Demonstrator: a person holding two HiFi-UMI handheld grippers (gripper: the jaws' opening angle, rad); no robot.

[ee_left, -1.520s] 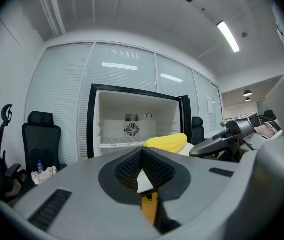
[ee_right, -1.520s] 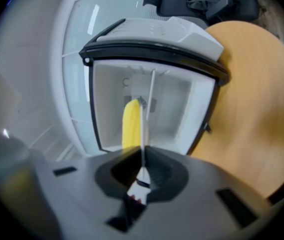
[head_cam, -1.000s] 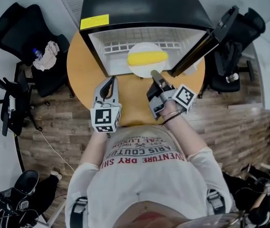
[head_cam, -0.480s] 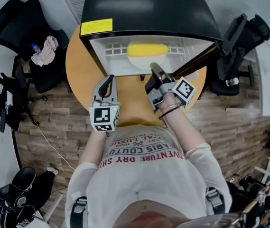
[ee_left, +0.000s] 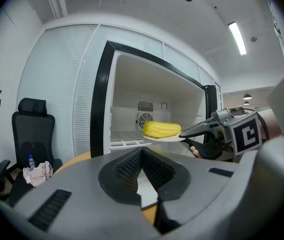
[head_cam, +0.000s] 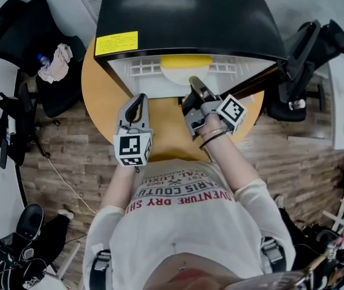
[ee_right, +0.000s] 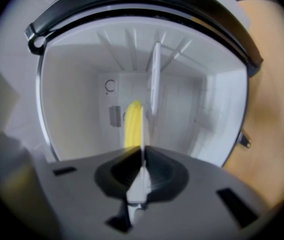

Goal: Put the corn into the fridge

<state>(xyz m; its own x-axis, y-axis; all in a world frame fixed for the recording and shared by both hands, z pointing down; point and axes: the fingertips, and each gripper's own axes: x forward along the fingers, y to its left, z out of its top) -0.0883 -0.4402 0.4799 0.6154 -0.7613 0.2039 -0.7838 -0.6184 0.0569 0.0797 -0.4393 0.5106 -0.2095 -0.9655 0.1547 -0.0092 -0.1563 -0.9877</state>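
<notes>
A yellow corn cob point(head_cam: 185, 62) lies on a white plate point(head_cam: 173, 77) just inside the open black fridge point(head_cam: 184, 11), half hidden under its top. My right gripper point(head_cam: 191, 84) is shut on the plate's near rim and holds it level over the white shelf. In the right gripper view the plate point(ee_right: 154, 84) runs edge-on between the jaws, with the corn point(ee_right: 132, 124) to its left. My left gripper point(head_cam: 136, 103) is shut with nothing in it, over the round wooden table point(head_cam: 99, 92) left of the plate. The left gripper view shows the corn point(ee_left: 161, 129) in front of the fridge's fan.
The fridge door point(head_cam: 265, 77) stands open at the right. A black office chair point(head_cam: 20, 29) at the left carries a cloth and a bottle point(head_cam: 54, 65). Another black chair point(head_cam: 317, 47) stands right of the door. Wood floor surrounds the table.
The right gripper has carried the plate with the corn deeper into the fridge, so the top now covers more of it. The left gripper has edged forward.
</notes>
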